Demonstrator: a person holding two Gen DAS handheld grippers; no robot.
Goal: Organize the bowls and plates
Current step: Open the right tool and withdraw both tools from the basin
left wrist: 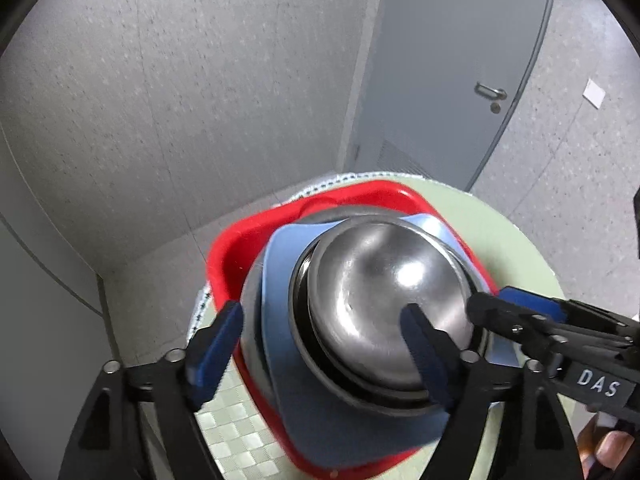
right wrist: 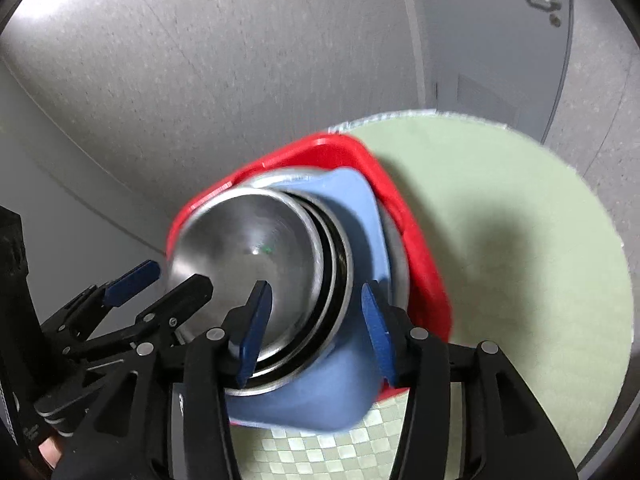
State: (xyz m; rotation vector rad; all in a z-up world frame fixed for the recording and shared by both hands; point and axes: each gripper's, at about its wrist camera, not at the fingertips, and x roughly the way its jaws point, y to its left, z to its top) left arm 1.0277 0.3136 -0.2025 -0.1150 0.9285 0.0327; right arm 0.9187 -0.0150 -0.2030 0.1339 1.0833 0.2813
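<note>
A red square tub (left wrist: pixel 236 240) (right wrist: pixel 416 236) stands on a round table. In it lies a stack: a blue square plate (left wrist: pixel 280 292) (right wrist: pixel 352 200), steel plates, and a shiny steel bowl (left wrist: pixel 380 280) (right wrist: pixel 248 240) on top. My left gripper (left wrist: pixel 324 340) (right wrist: pixel 160 284) is open and wide. One finger is outside the tub's left wall and the other is inside the bowl. My right gripper (right wrist: pixel 316 320) (left wrist: pixel 504 300) is open. It straddles the steel rims, with one pad in the bowl and one over the blue plate. Neither pad presses on them.
The table (left wrist: pixel 524 248) (right wrist: pixel 512 220) has a pale green cloth, with a checked pattern at its near edge. Behind it are a speckled grey wall and a grey door with a handle (left wrist: pixel 490 90). A person's hand (left wrist: pixel 612 446) shows at the lower right.
</note>
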